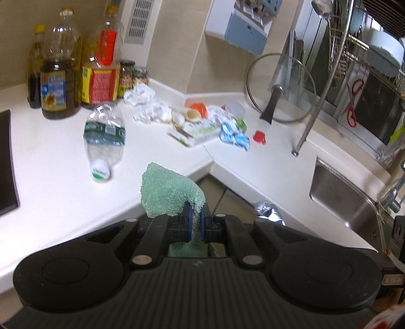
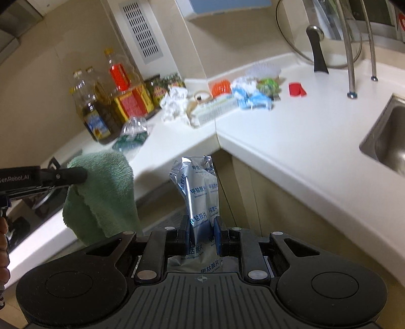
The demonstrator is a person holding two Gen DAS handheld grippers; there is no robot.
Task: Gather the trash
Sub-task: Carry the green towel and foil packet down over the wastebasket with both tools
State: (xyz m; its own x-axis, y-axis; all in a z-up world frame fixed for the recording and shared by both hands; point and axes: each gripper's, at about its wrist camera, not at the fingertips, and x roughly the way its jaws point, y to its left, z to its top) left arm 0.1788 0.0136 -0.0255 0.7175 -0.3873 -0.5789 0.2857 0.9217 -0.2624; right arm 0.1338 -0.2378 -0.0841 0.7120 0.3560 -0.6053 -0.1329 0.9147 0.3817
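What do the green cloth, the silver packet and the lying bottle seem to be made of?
Green cloth: likely terry or microfibre, matte, with a fuzzy looped pile. Silver packet: probably foil laminate, shiny and creased, with blue print. Lying bottle: clear thin plastic, glossy and dented, with a green label and a white cap.

A white L-shaped counter point(image 1: 63, 157) wraps the corner ahead under beige tiled walls point(image 1: 177, 38) with a grey vent grille point(image 1: 140, 21), a steel sink point(image 1: 336, 197) sunk in its right run, a dish rack point(image 1: 367, 58) before a dark window point(image 1: 379, 101), tan floor tiles point(image 1: 227, 200) below.
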